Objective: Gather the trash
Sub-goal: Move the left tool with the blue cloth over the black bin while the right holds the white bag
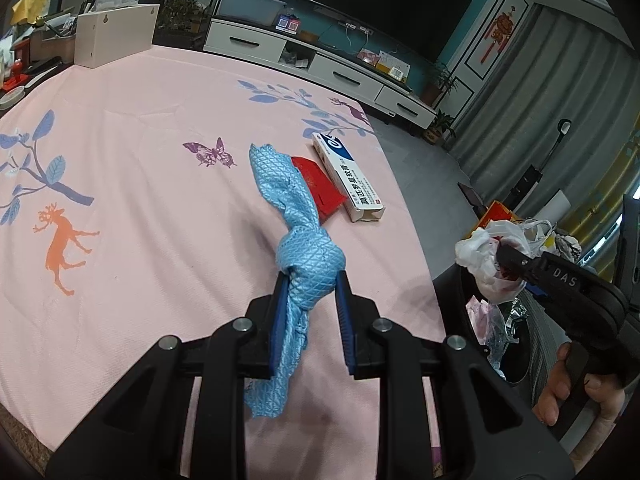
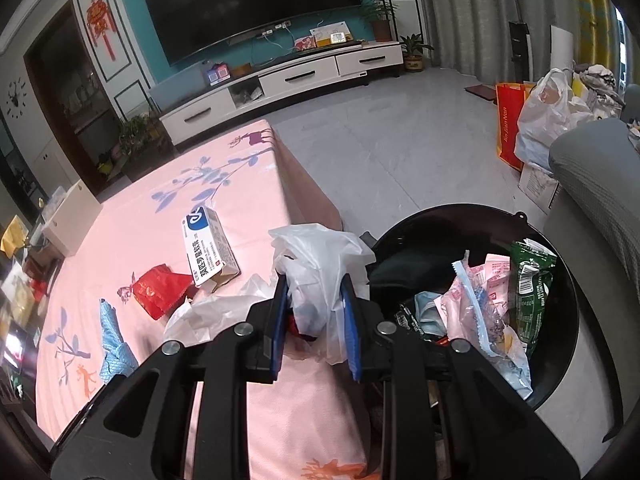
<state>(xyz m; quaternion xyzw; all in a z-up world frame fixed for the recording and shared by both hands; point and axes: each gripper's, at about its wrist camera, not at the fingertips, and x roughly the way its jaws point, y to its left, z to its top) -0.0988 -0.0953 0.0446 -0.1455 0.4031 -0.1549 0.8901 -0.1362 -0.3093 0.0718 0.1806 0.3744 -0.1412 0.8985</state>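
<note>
In the left wrist view my left gripper (image 1: pixel 312 279) is shut on the knot of a light blue quilted cloth (image 1: pixel 280 176) that trails across the pink tablecloth (image 1: pixel 160 160). Just behind the cloth lie a red packet (image 1: pixel 324 192) and a white and blue medicine box (image 1: pixel 348 178). My right gripper (image 2: pixel 314 286) is shut on a crumpled white plastic bag (image 2: pixel 320 256), held at the table's edge beside the black trash bin (image 2: pixel 460 210). From the left wrist view the right gripper (image 1: pixel 505 258) and its plastic bag (image 1: pixel 478 254) hang over the bin's rim (image 1: pixel 444 292).
The bin holds a green packet (image 2: pixel 532 280), pink wrappers (image 2: pixel 480 304) and other litter. A white case (image 1: pixel 116 36) stands at the table's far corner. Shopping bags (image 2: pixel 548 116) and a grey sofa arm (image 2: pixel 592 184) sit right of the bin. A TV cabinet (image 2: pixel 280 80) lines the wall.
</note>
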